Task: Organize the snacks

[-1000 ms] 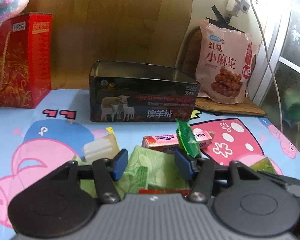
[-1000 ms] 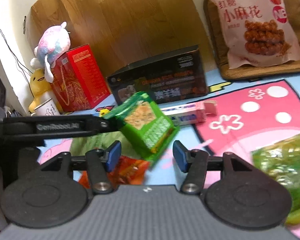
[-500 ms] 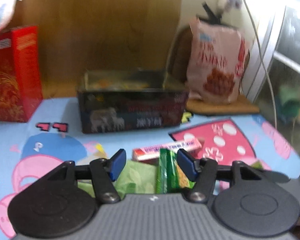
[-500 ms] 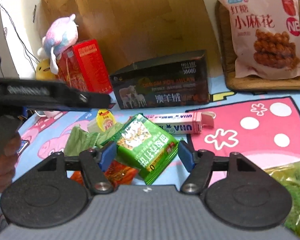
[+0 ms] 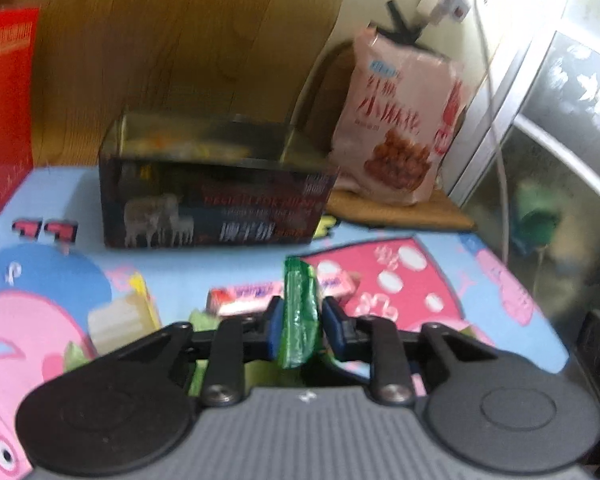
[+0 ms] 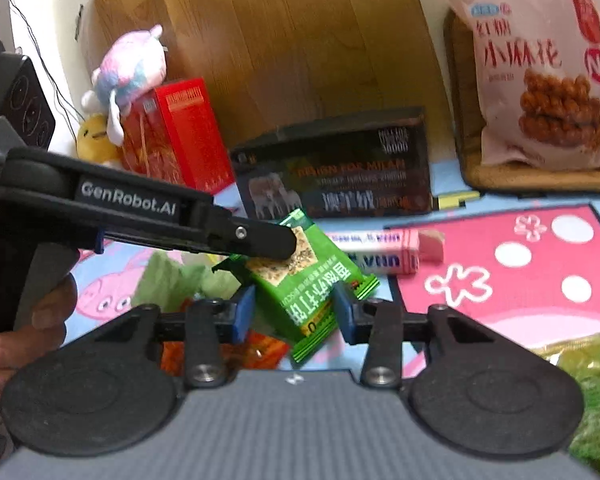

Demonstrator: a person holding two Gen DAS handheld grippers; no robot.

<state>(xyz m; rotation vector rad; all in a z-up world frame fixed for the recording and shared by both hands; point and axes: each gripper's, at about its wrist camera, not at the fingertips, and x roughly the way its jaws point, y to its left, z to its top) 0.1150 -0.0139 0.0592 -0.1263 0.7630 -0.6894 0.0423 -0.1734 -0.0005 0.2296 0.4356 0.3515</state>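
Left claw [image 5: 299, 322]: just closed, pinching green packet [image 5: 298, 312].
Right claw [image 6: 294, 310]: just narrowed around it, contact unclear.
Tin [image 5: 216, 184]: far, some contents.
Left: pink box [image 6: 380, 250], loose packets.

Dim, motion-blurred fisheye views; window glare upper right.

Left gripper [image 5: 300, 326] clamped edge-on on a green snack packet [image 5: 298, 316], jaws having just closed, pink candy box [image 5: 256, 296] behind, dark open tin [image 5: 212, 184] beyond, pink snack bag [image 5: 400, 120] upright at right.
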